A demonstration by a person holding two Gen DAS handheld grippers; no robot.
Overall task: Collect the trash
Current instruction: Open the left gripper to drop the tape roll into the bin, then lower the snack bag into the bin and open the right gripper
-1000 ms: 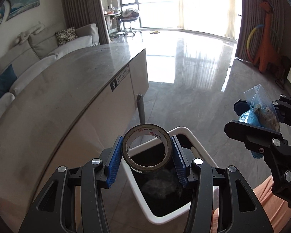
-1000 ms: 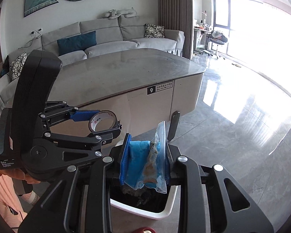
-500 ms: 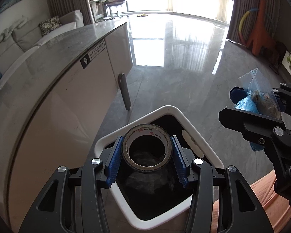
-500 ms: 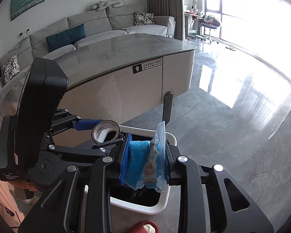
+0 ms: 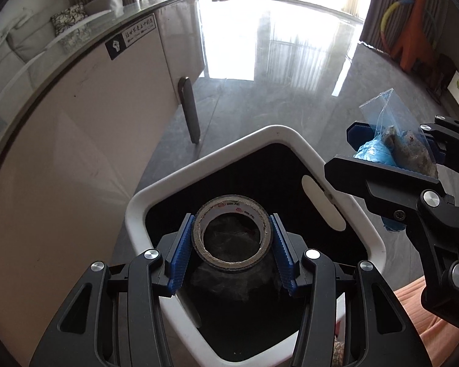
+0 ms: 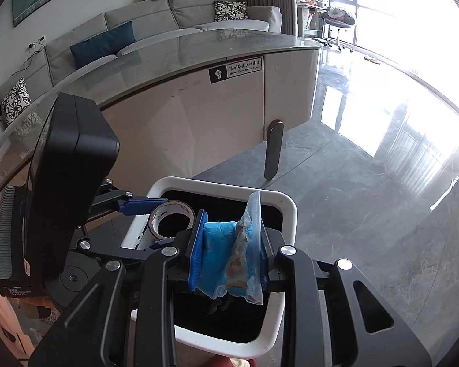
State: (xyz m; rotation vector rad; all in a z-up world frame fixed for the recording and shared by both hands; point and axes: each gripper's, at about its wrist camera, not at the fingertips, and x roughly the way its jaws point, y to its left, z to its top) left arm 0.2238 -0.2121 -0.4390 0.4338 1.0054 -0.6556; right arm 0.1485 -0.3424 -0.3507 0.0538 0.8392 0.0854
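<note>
Left gripper (image 5: 232, 238) clenched on a brown cardboard tape roll (image 5: 233, 211) above the white-rimmed black bin (image 5: 156, 189), right gripper (image 6: 231, 253) grasping a clear plastic bag of blue trash (image 6: 229, 253) over the bin's right edge.

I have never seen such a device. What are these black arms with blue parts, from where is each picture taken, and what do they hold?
These are two hand-held grippers, not a robot; a person carries one in each hand. Each has a camera looking forward along its two fingers, so every picture shows its own fingers at the bottom. In the left camera's picture, the left gripper is clamped on a roll of tape. In the right camera's picture, the right gripper is clamped on a clear plastic bag with blue and brownish waste. Both hang over a white trash bin with a black liner, standing on the grey floor beside a table.
</note>
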